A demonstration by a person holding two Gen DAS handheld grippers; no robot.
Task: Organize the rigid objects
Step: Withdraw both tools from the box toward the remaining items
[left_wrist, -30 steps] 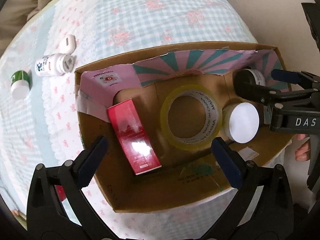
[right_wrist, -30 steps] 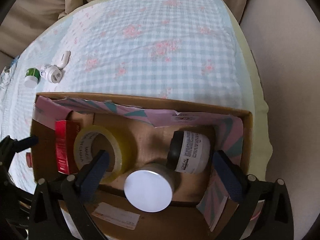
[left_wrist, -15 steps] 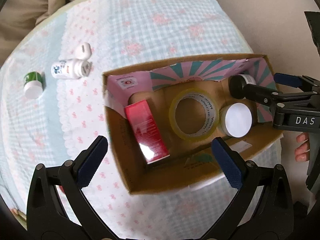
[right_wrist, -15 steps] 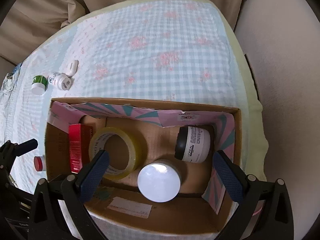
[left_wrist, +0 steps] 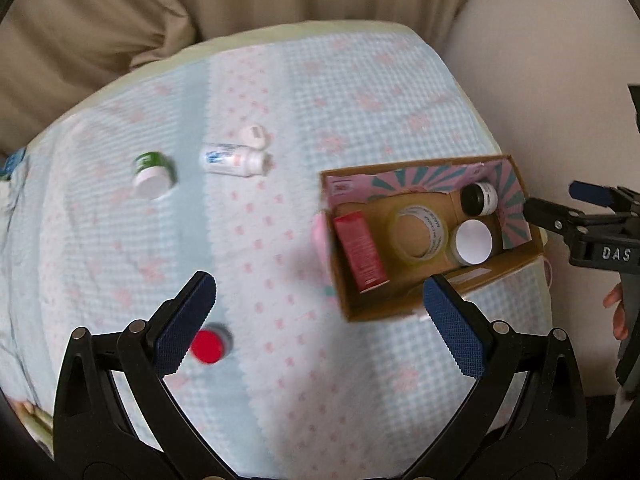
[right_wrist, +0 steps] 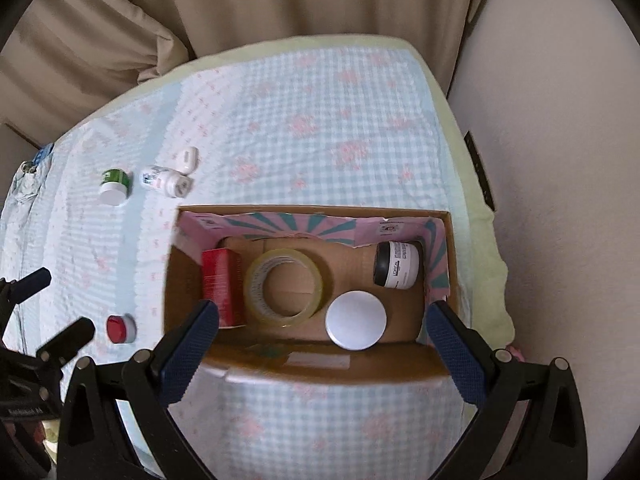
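Note:
A cardboard box [left_wrist: 520, 258] [right_wrist: 312, 360] on the bed holds a red carton [left_wrist: 360, 248] [right_wrist: 220, 284], a tape roll [left_wrist: 418, 232] [right_wrist: 288, 282], a white-lidded jar [left_wrist: 474, 242] [right_wrist: 356, 326] and a black-capped jar [left_wrist: 478, 199] [right_wrist: 396, 265]. Loose on the cloth lie a red-capped jar [left_wrist: 208, 346] [right_wrist: 118, 328], a green jar [left_wrist: 151, 174] [right_wrist: 114, 186], a white bottle [left_wrist: 234, 160] [right_wrist: 164, 180] and a small white case [left_wrist: 255, 135] [right_wrist: 188, 159]. My left gripper [left_wrist: 320, 328] is open and empty, left of the box. My right gripper [right_wrist: 320, 352] is open and empty above the box's near wall.
The bed is covered by a light blue checked cloth [left_wrist: 280, 92] [right_wrist: 320, 120]. Beige curtains [left_wrist: 160, 8] hang behind it. A pale wall [right_wrist: 560, 160] runs along the right side. A pale green edge [right_wrist: 480, 200] borders the cloth on the right.
Both grippers have pulled back and up from the box, still open. The left one has swung left, so the loose items and the red-capped jar now show.

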